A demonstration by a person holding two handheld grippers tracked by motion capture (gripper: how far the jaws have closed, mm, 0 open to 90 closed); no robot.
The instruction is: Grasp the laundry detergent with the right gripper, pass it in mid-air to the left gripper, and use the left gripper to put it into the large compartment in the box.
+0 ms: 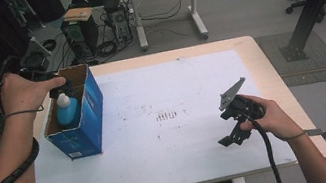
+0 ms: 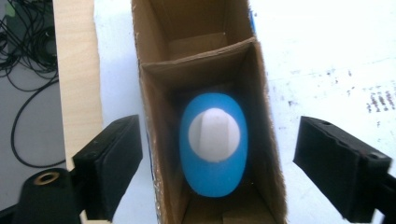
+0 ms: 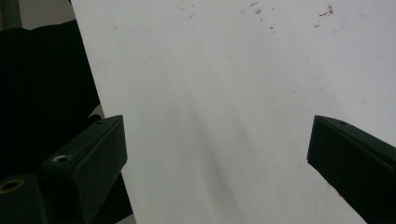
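Below my spread left claw, a blue bottle stands upright in a cardboard box. Probably rigid, smooth plastic, best pinched at its white cap. My right claw, also spread, hovers over bare desk.

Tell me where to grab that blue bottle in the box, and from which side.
Grip the white cap of the blue bottle, coming straight down from above. The bottle stands upright in the cardboard box, whose walls block its sides. The left tool already hovers over it, open; narrow the jaws to fit inside.
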